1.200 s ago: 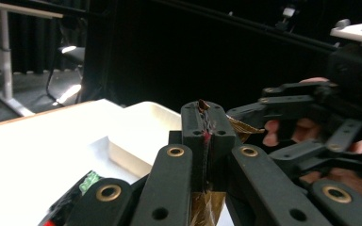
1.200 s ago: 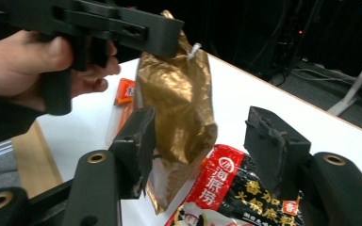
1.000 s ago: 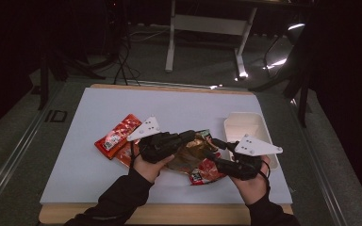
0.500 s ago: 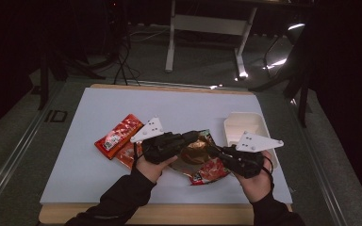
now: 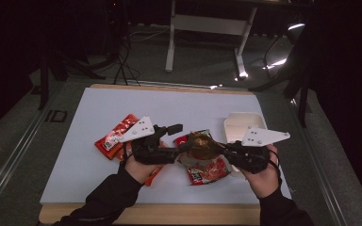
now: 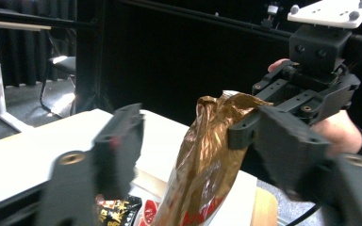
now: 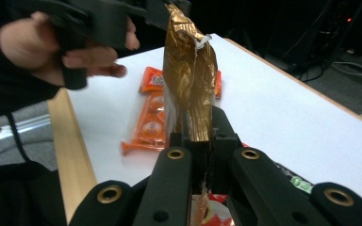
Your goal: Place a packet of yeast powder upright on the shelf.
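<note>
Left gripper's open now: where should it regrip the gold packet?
Judging by its pose, take the crinkled top edge of the gold packet, coming from the side opposite the right gripper. The packet stands upright, and the right gripper is shut on it, leaving the top edge free. The left gripper, whose jaws have just been opening, already straddles it.

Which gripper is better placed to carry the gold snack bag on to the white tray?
Right. The right gripper is clamped on the gold snack bag, beside the white tray; the left gripper's jaws have just opened off it.
</note>
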